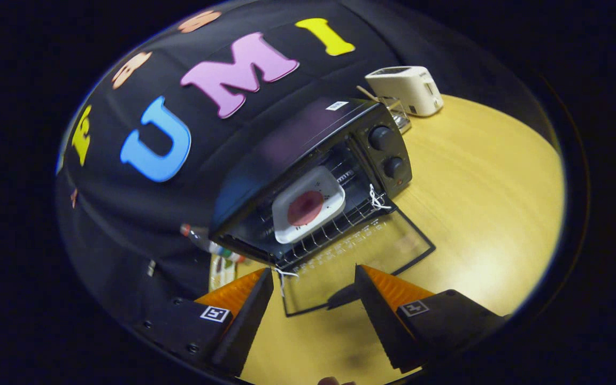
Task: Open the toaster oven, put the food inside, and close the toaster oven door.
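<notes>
One tray (308,205) lengthwise inside oven (308,160); claw (313,278) open, empty.

Toaster oven (313,176) top sticker: unreadable.
Glass door (361,251) markings: too small to read.
Gripper (313,283) square tags: no letters.
</notes>
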